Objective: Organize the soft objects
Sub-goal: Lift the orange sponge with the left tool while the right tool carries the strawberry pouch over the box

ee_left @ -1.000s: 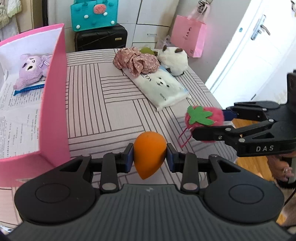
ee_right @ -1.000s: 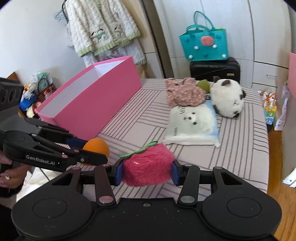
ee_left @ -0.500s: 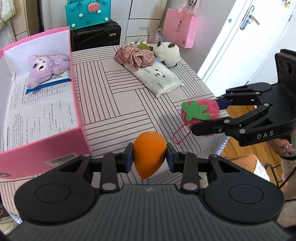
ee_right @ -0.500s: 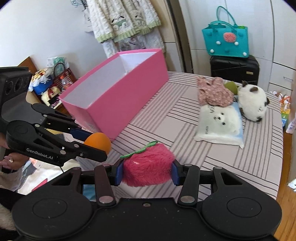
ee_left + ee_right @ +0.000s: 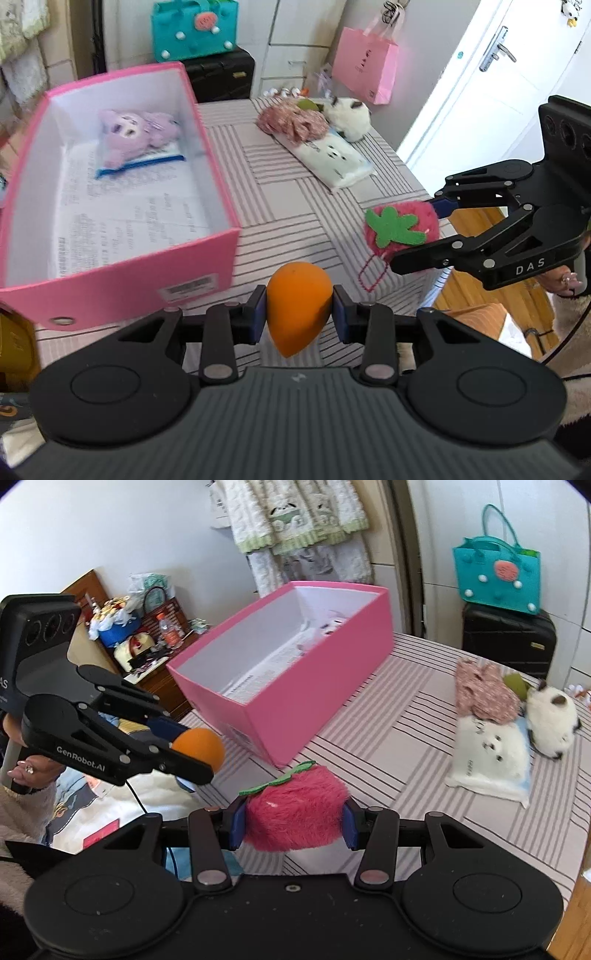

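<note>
Left claw (image 5: 298, 320) around orange sponge (image 5: 297, 306)

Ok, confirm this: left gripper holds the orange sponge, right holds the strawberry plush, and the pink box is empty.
Wrong on the pink box: the left wrist view shows a purple plush inside it. The left gripper does hold the orange sponge, the right gripper the strawberry plush.

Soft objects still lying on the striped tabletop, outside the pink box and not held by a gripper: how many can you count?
4: floral scrunchie, green item behind it, panda plush, white bear tissue pack. Others may be hidden.
</note>
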`<state>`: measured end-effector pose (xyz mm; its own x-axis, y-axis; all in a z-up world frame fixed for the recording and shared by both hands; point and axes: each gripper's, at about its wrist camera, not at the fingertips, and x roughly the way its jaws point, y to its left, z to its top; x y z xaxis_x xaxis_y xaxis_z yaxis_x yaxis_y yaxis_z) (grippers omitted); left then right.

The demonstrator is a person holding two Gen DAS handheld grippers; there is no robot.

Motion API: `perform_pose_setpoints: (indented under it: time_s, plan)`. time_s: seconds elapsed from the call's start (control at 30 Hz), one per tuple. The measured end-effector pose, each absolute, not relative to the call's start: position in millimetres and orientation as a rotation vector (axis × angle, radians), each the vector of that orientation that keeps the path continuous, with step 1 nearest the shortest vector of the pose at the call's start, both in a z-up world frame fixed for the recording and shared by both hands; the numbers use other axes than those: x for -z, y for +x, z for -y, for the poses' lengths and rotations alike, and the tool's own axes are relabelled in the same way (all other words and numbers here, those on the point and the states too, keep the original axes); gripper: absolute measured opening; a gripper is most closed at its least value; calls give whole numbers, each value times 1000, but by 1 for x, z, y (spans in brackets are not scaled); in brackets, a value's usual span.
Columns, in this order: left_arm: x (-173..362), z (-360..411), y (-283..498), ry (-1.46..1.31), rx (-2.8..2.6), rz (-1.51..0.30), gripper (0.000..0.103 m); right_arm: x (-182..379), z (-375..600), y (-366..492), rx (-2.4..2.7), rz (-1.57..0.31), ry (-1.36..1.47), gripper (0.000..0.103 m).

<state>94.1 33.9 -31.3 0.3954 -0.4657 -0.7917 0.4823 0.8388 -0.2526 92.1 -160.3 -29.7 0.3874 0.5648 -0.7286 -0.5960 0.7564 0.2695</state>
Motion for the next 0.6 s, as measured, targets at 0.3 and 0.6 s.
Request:
perform_pose_setpoints:
  time_s: [0.3,0.6]
  plan:
    - [5,-77,85,26,525,-923,35,8,130,99,-830,-884,-51,53]
    - [-13,-102,102,53,469,-851,35,-19,101,130,-895,-768,-100,53]
